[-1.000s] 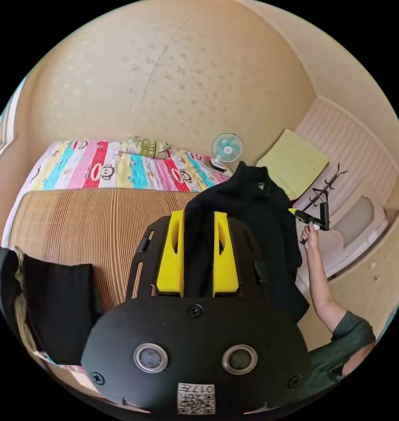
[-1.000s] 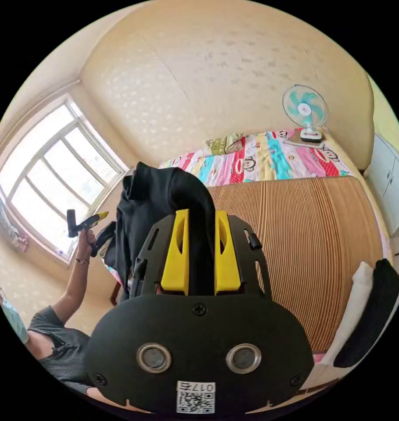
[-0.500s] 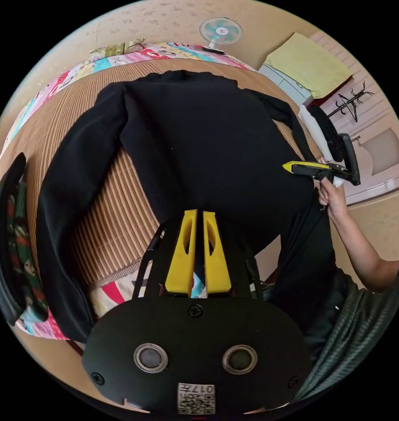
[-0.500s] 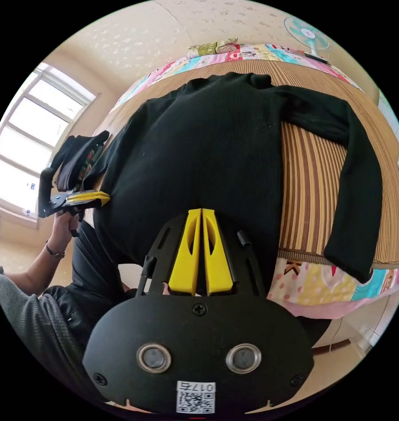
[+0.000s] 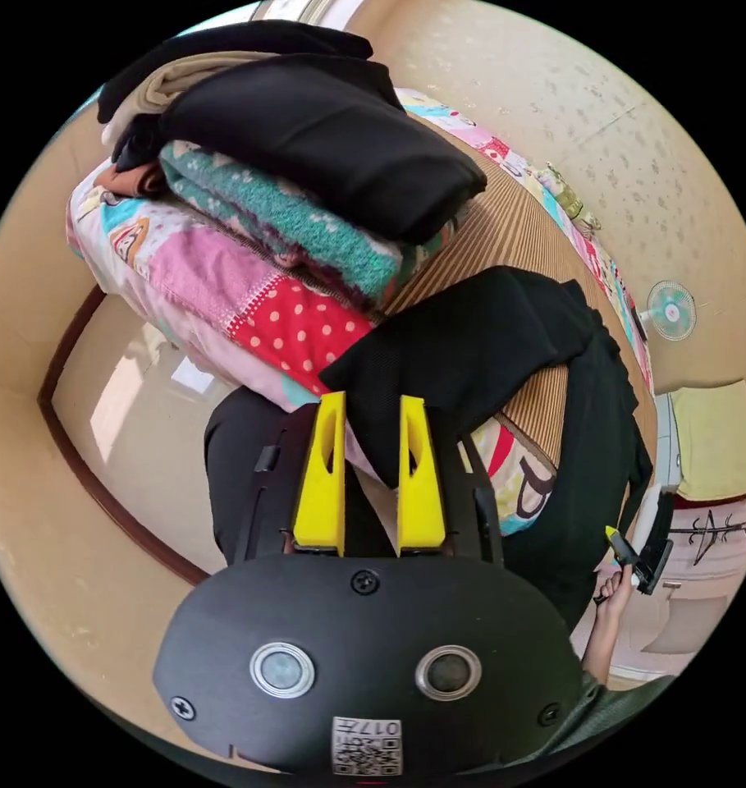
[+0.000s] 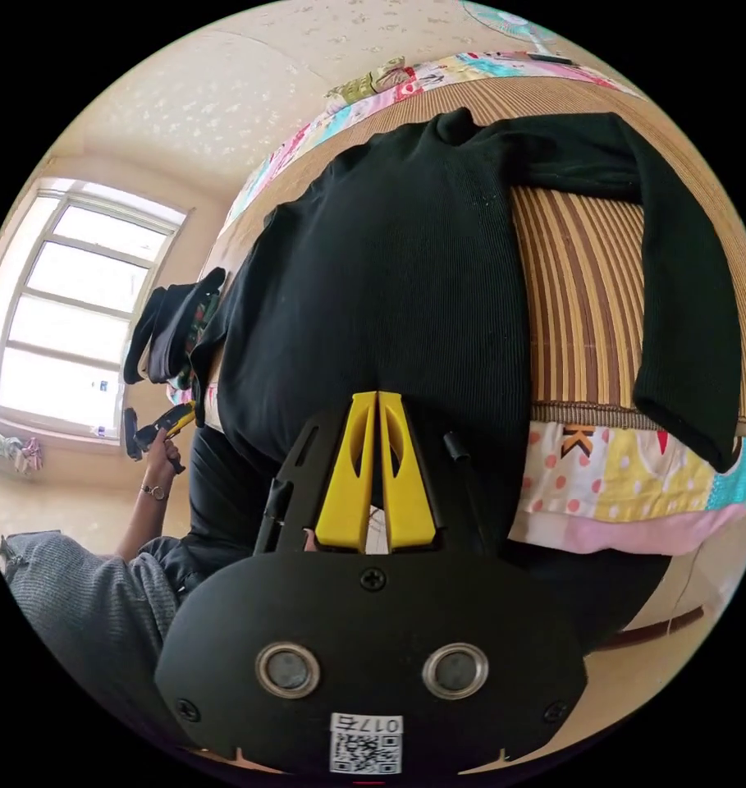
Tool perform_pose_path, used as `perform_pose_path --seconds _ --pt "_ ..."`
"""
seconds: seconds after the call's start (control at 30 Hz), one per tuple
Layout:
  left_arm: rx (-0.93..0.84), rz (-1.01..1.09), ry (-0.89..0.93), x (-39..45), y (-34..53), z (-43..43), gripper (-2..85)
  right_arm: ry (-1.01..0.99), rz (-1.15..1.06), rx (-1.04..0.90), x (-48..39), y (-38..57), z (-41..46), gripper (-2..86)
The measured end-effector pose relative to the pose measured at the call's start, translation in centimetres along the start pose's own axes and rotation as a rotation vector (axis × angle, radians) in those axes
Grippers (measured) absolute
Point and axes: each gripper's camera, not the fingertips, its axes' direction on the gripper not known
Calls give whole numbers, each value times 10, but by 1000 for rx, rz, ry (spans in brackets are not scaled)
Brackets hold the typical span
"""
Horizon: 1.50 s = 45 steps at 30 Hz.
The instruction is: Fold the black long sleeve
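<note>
Black long sleeve (image 6: 405,271) lay spread on bed mat (image 6: 582,295) for folding. Your right hand-held gripper (image 6: 377,464) clenched at hem; left hand-held gripper (image 5: 371,468) released beside sleeve cuff.

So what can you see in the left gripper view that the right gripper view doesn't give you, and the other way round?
Left gripper view: a shiny floor, a yellow cloth and a coat rack, with the left gripper at a sleeve end, jaws apart.

Right gripper view: a bright window, and the right gripper with jaws closed on the shirt's hem.

Both: the black long sleeve, the striped mat, the stack of folded clothes, and the opposite gripper in the person's hand.
</note>
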Motion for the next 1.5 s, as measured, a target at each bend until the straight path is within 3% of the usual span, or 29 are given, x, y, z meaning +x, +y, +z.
perform_pose_path --seconds 0.13,0.27,0.4,0.47,0.53,0.57,0.63,0.73,0.83,0.93,1.07,1.17,1.33,1.47,1.5 --pt "6 108 234 -8 -17 -60 31 -5 -217 52 -58 3 -9 21" --pt "58 276 395 23 -20 -142 30 -37 -628 95 -166 5 6 86" --pt "95 414 419 61 -20 -182 34 -3 -922 165 -284 6 53 235" --pt "110 485 402 84 -19 -196 38 11 -1013 136 -329 2 79 231" --pt "141 535 440 96 -15 -207 46 61 -992 184 -363 -12 92 162" --pt "197 564 478 98 -11 -217 65 93 -955 270 -375 -24 86 61" --pt "305 580 531 91 -3 -235 106 93 -864 387 -377 -54 61 57" --pt "373 572 544 73 6 -246 129 -80 -708 481 -333 -119 -8 56" --pt "239 564 534 65 -2 -215 114 -209 -509 573 -236 -171 -70 60" --pt "72 504 590 63 -17 -163 133 -160 -335 581 -120 -194 -97 73" --pt "-94 412 539 74 -34 -80 142 -34 41 252 38 -188 -83 139" --pt "-203 390 464 90 -44 -25 160 -99 42 196 74 -129 -89 145" --pt "-262 496 336 129 -46 7 157 -5 -63 221 38 -29 -113 100" --pt "-277 586 238 134 -48 21 56 195 -101 169 4 4 -98 61" --pt "-276 599 222 132 -49 18 53 200 -76 236 1 9 -102 53"
